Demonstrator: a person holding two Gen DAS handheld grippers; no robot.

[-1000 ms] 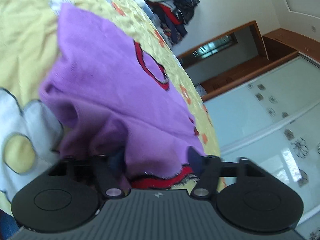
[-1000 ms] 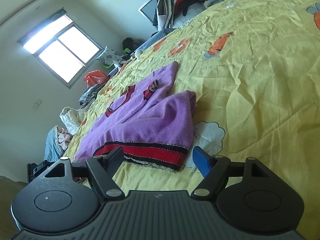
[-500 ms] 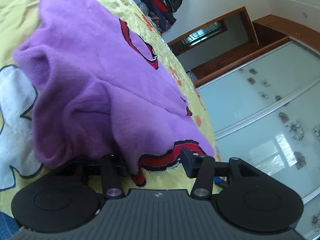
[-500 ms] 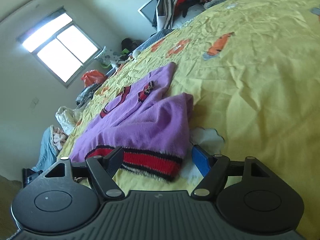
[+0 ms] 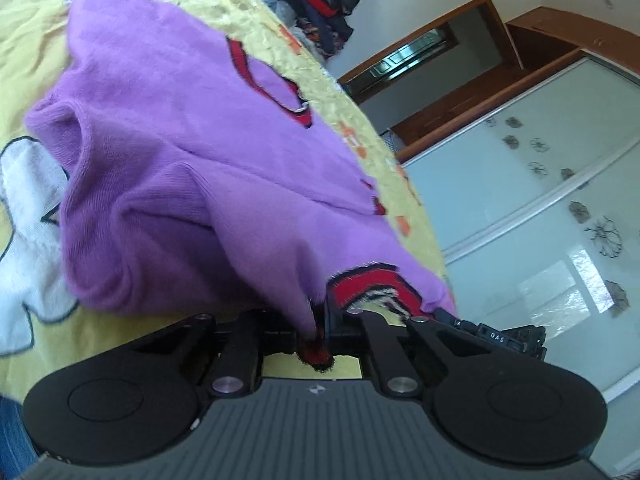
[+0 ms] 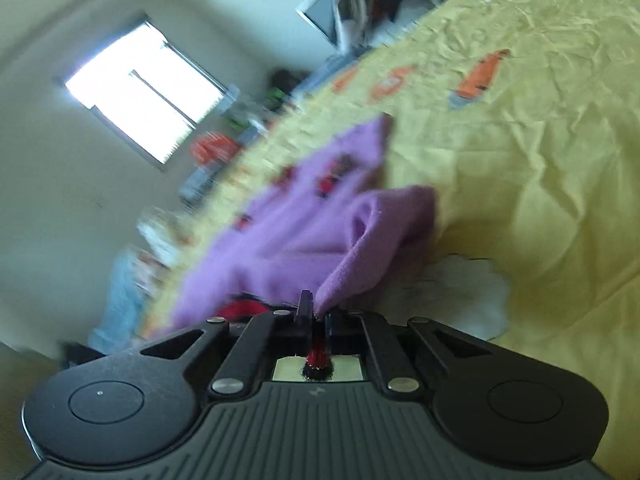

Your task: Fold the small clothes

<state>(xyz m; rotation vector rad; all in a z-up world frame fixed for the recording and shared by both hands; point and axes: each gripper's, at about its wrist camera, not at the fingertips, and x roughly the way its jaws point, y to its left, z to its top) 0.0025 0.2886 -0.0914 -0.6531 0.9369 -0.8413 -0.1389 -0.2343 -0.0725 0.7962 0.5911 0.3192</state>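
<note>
Left tongs (image 5: 316,320) pinch the purple sweater's (image 5: 180,152) red hem; right tongs (image 6: 318,316) grip that hem too; sweater lies on the yellow bedspread (image 6: 540,160), toward 12 o'clock.

Motion-blurred window (image 6: 144,92) and clutter beyond the purple sweater (image 6: 296,232).
</note>
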